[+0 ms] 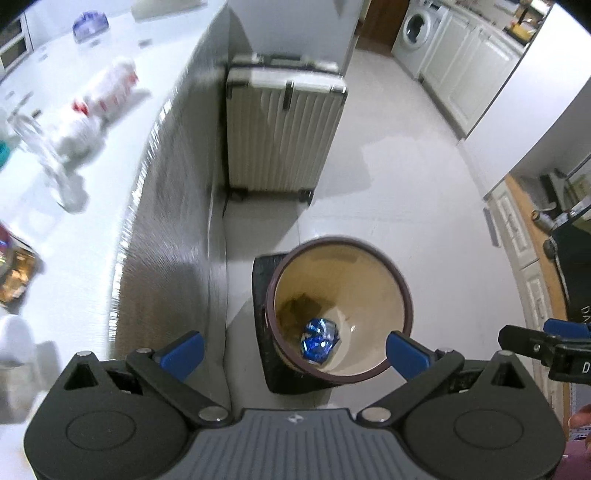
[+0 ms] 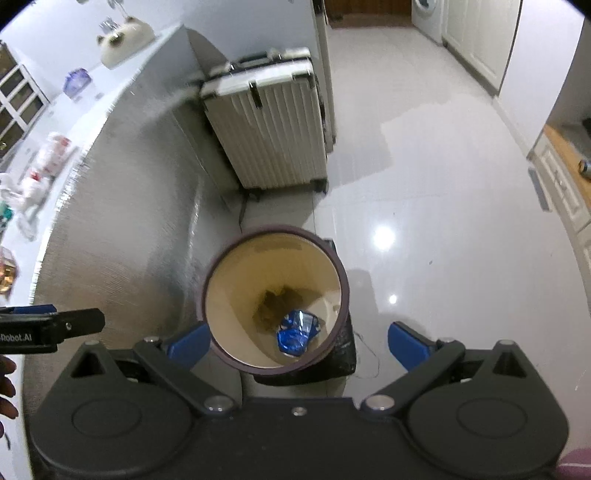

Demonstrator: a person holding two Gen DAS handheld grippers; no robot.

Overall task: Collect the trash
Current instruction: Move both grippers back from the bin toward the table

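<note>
One glossy pale floor (image 2: 424, 177), maybe tiled.

A cream ribbed suitcase (image 1: 280, 136) stands upright on the pale glossy floor (image 1: 406, 177), just beside the grey end panel (image 2: 129, 229) of the white desk (image 1: 85, 240). On the desk lie a clear glass (image 1: 48, 162), a blurred white-and-red bundle (image 1: 107, 92) that may be a plastic bag, and farther back a blue-patterned bowl (image 1: 90, 24). A washing machine (image 1: 417, 33) sits at the far end beside white cabinets (image 1: 469, 70). A wooden counter (image 1: 532, 236) runs along the right edge.
</note>
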